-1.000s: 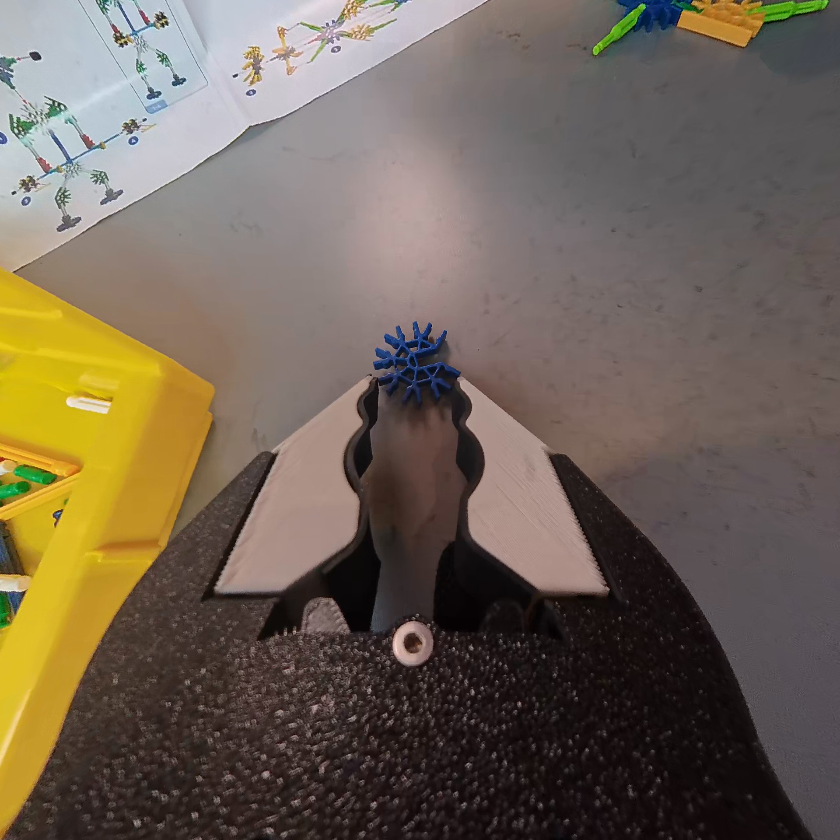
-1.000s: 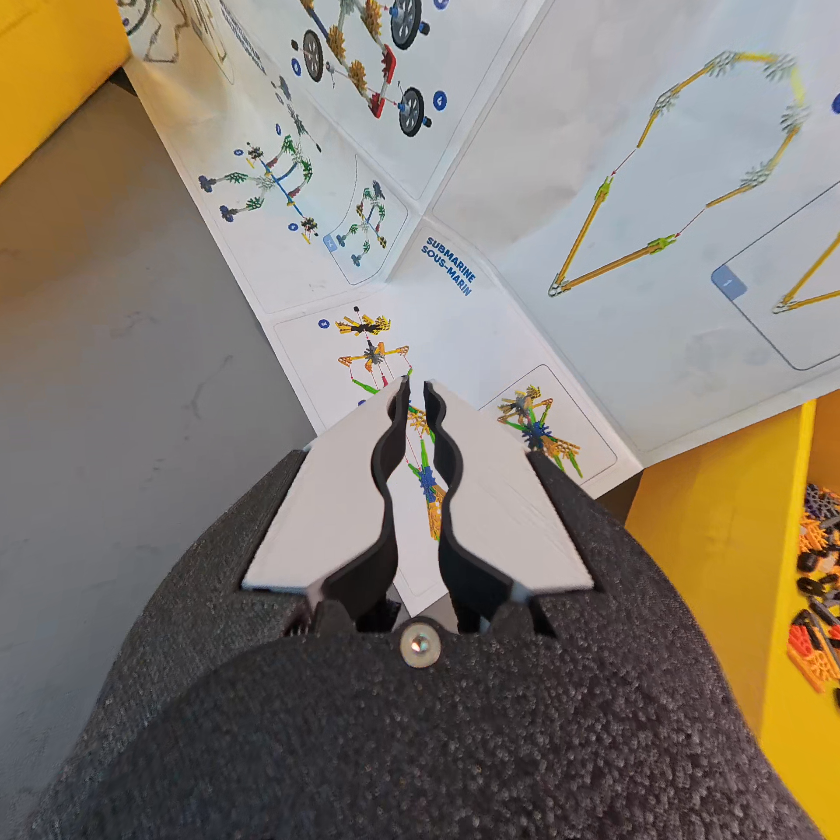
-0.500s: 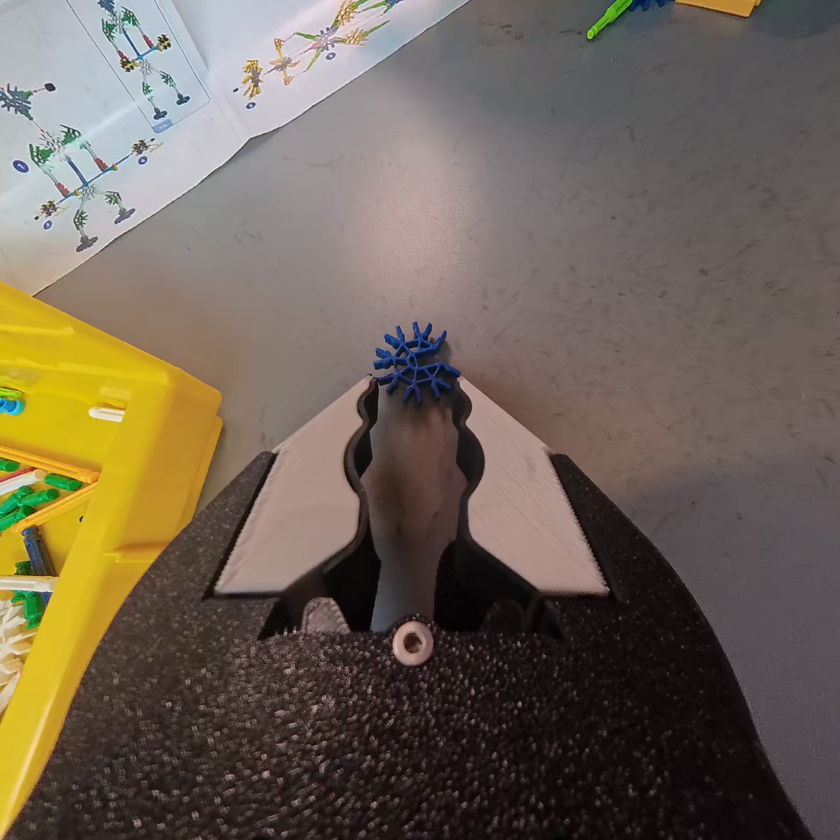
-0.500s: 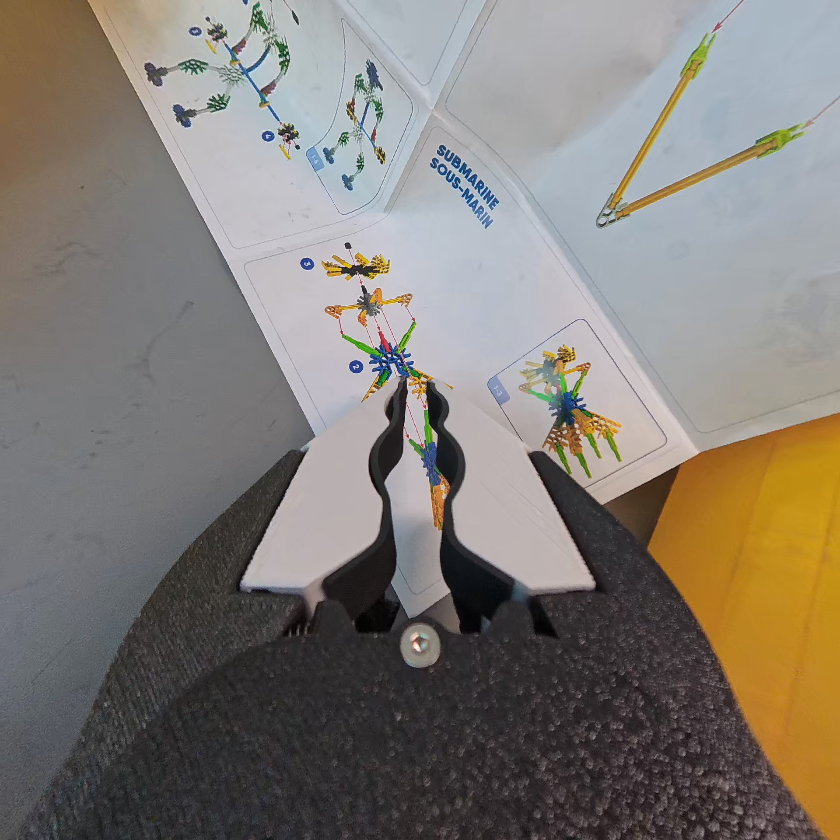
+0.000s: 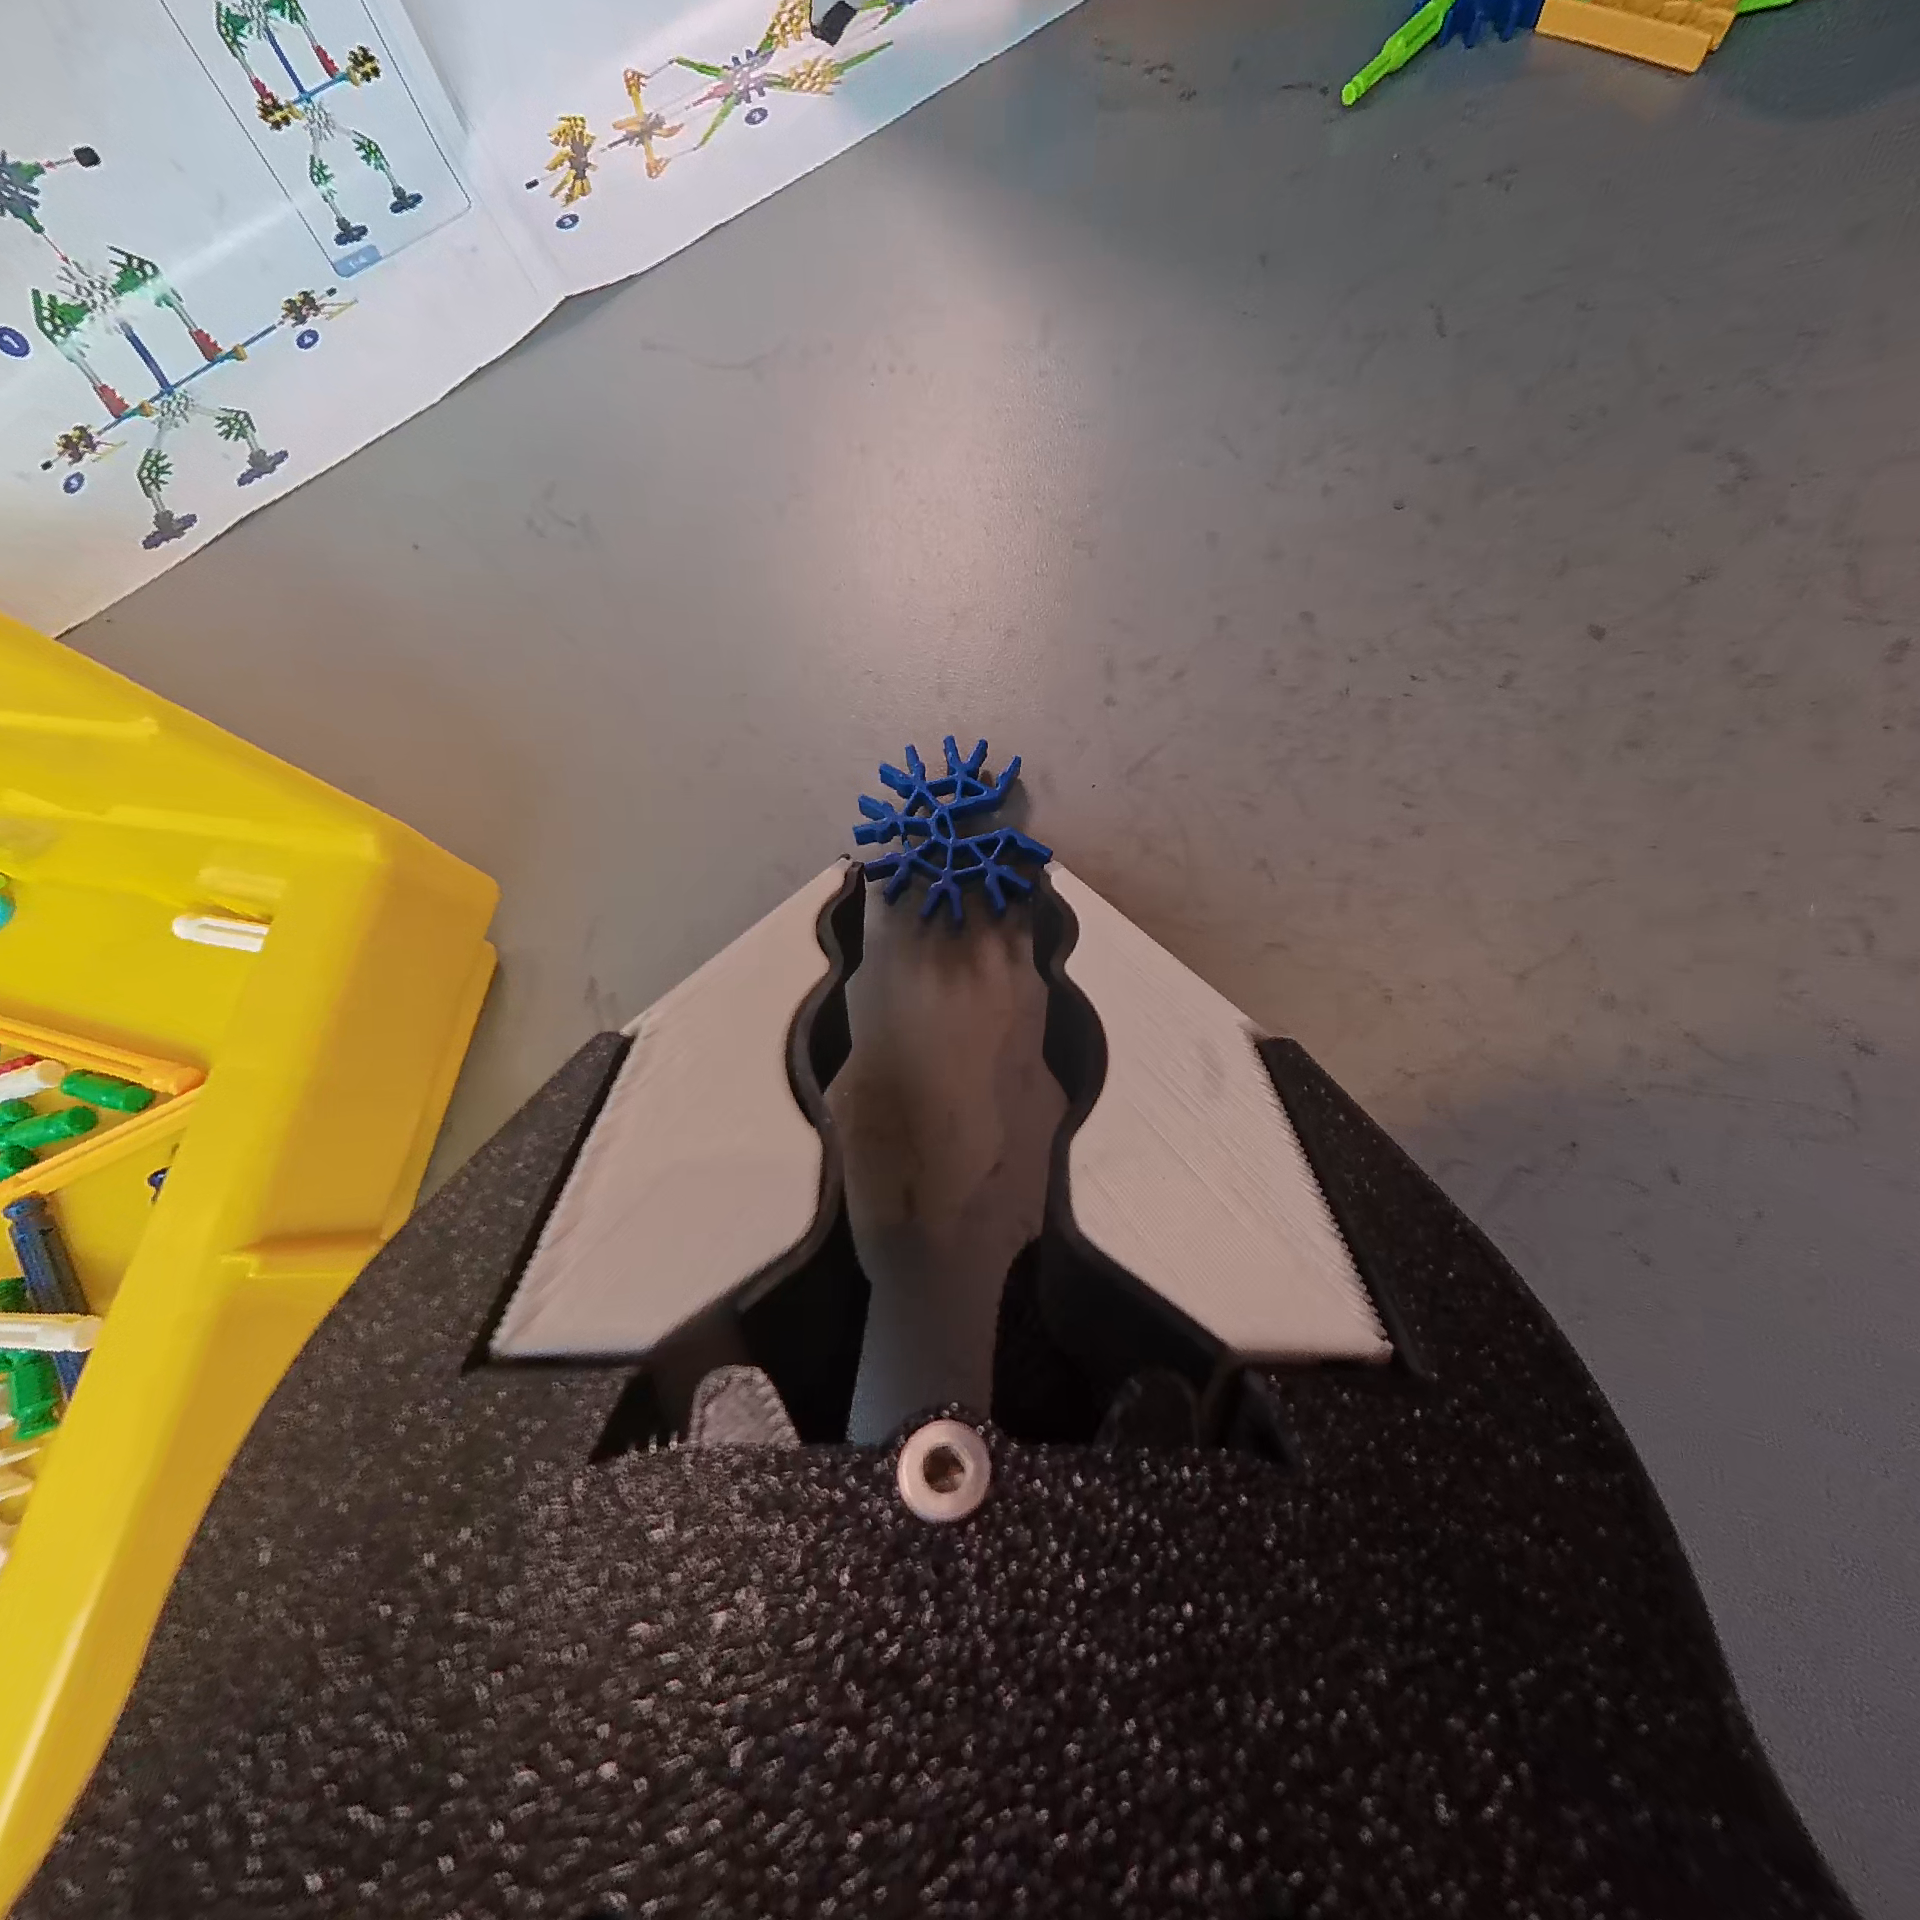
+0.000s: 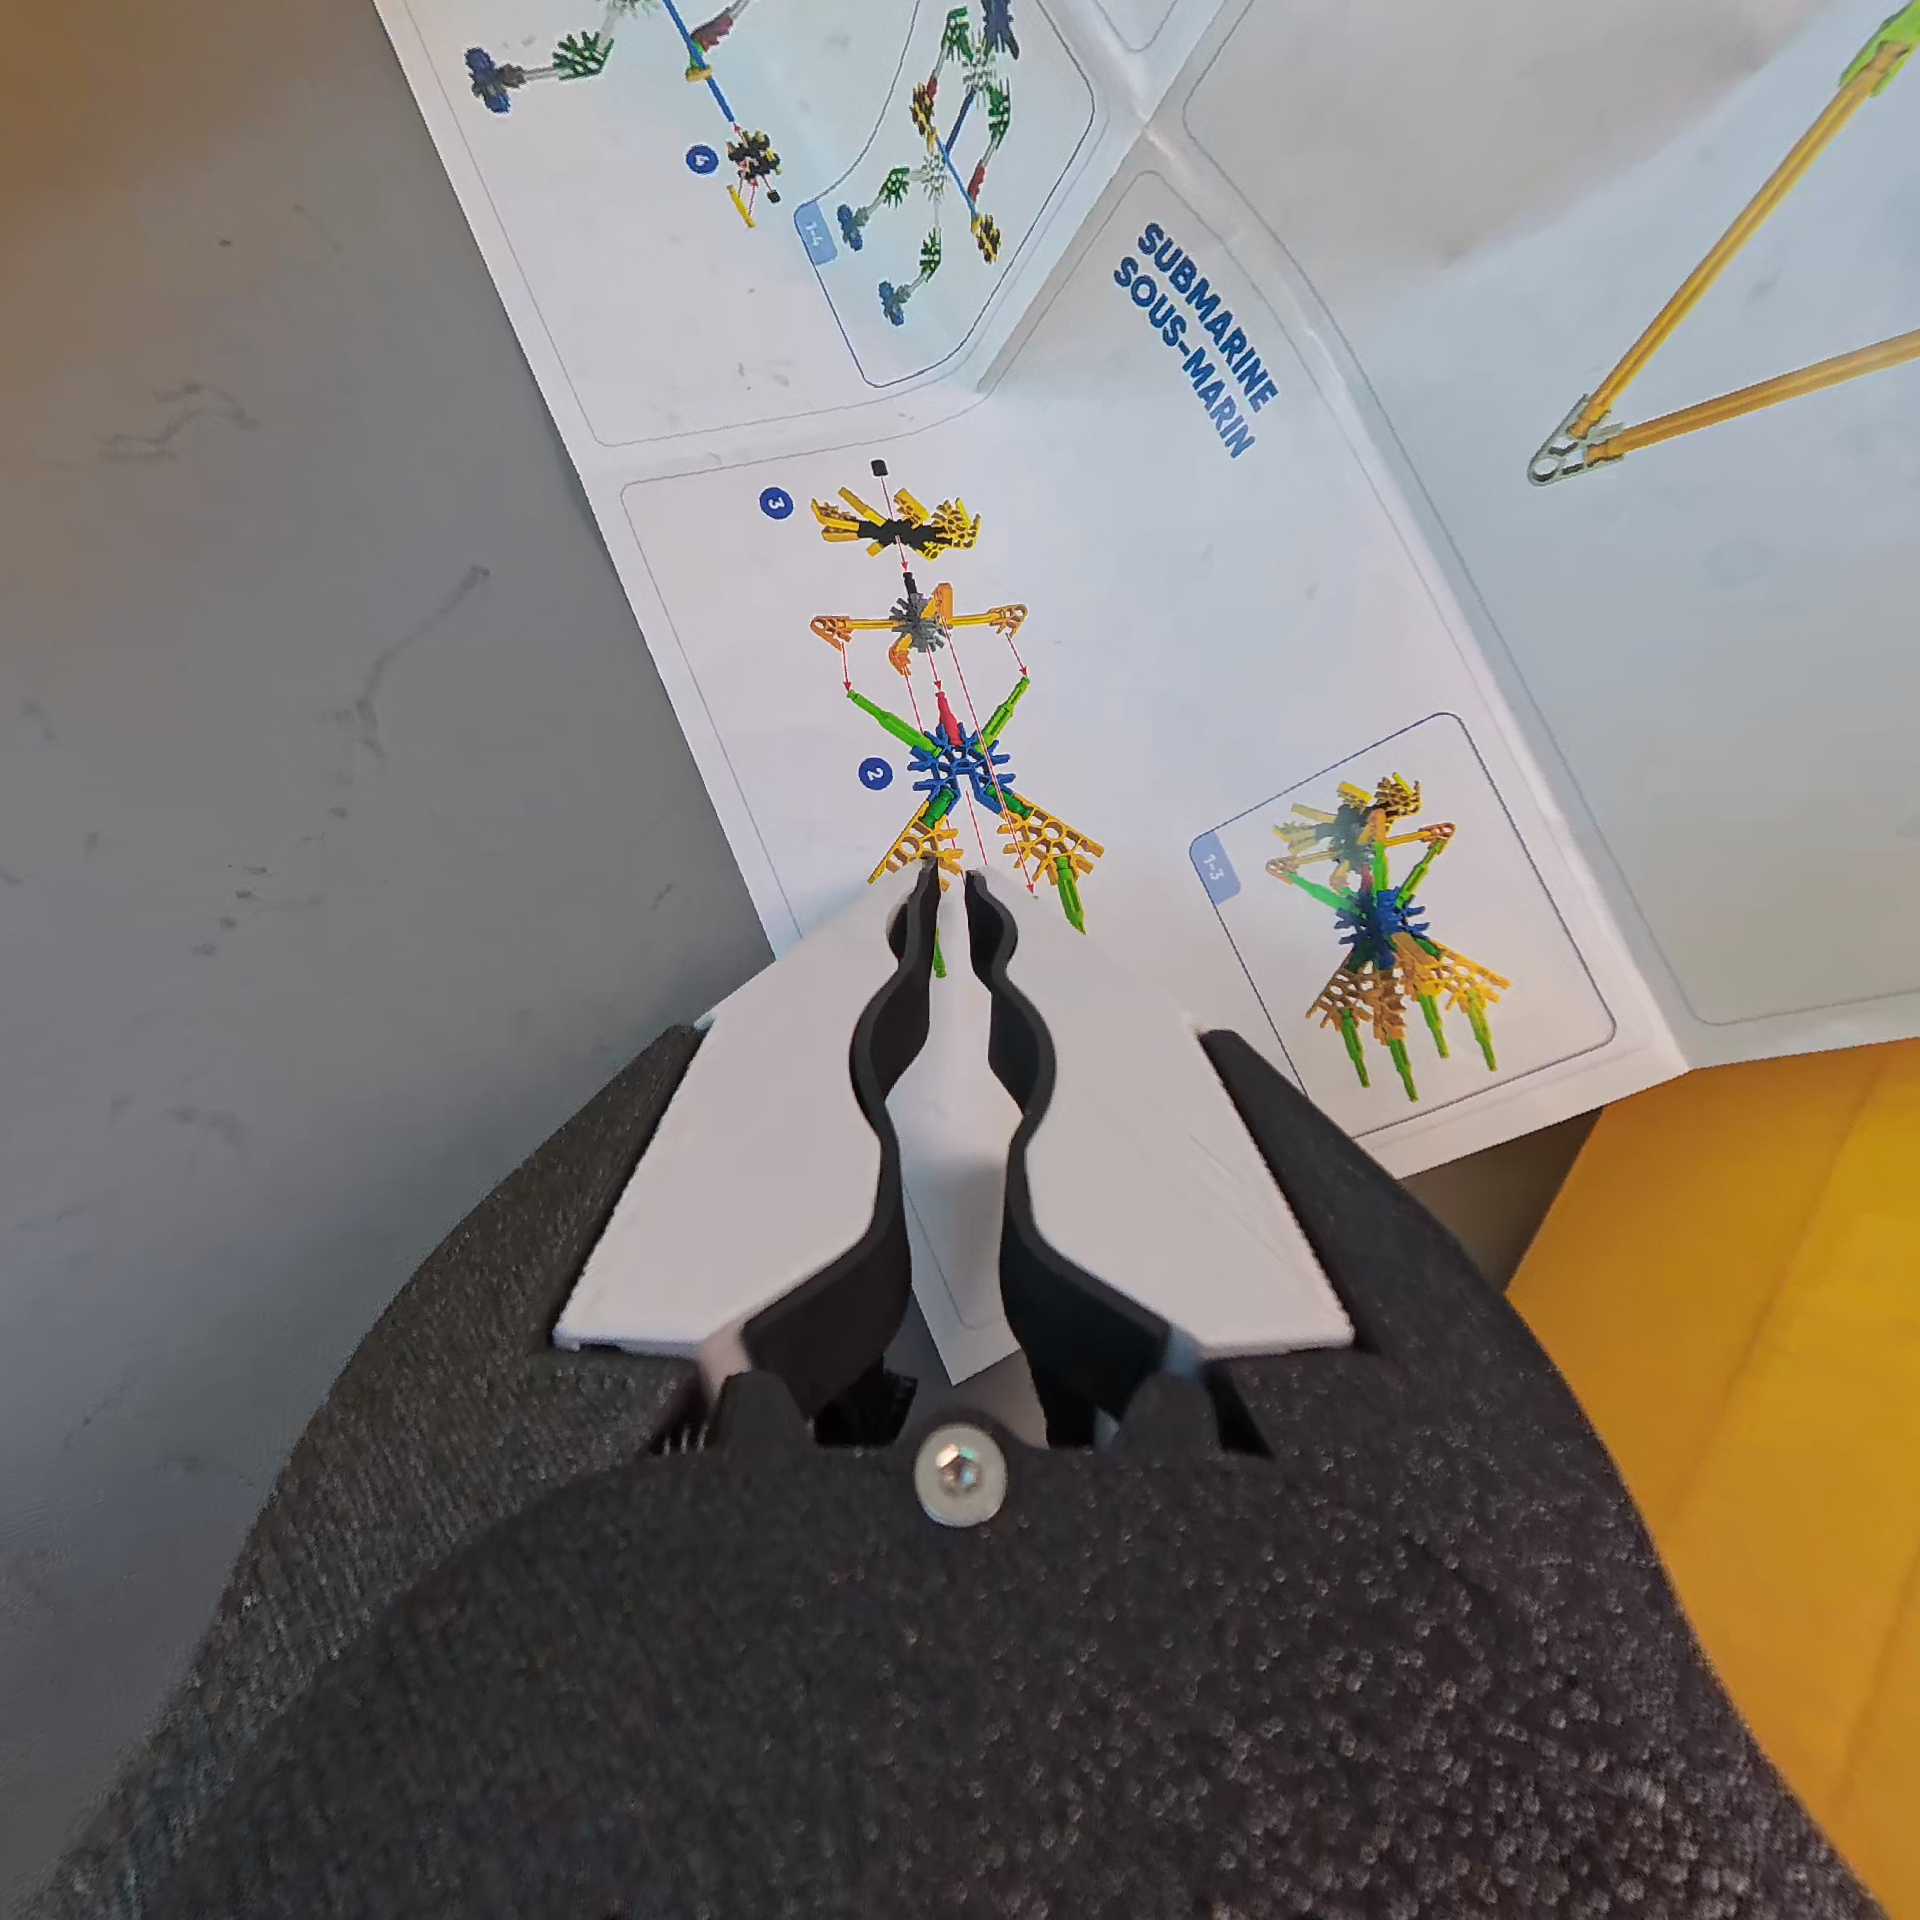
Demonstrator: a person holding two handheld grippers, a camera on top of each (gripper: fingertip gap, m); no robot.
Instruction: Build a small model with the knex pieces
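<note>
My left gripper [image 5: 948, 868] is shut on a blue snowflake-shaped connector [image 5: 948, 831], which sticks out past the fingertips above the grey table [image 5: 1351, 582]. My right gripper [image 6: 948, 883] is shut and empty, its tips nearly touching. It hangs over the near edge of a white instruction sheet [image 6: 1195, 623] with coloured build diagrams, above a drawing of a blue, green and yellow model.
A yellow parts box [image 5: 260, 1039] with green, white and blue rods lies left of the left gripper. The instruction sheet [image 5: 312, 208] lies at the far left. A small assembly of blue, yellow and green pieces [image 5: 1558, 31] lies at the far right. A yellow surface [image 6: 1766, 1351] is right of the right gripper. About 25 cm separates my left fingertips from my right.
My right gripper has moved forward and closer over the instruction sheet, so the diagrams look larger. My left gripper has shifted slightly with the blue connector still held.
</note>
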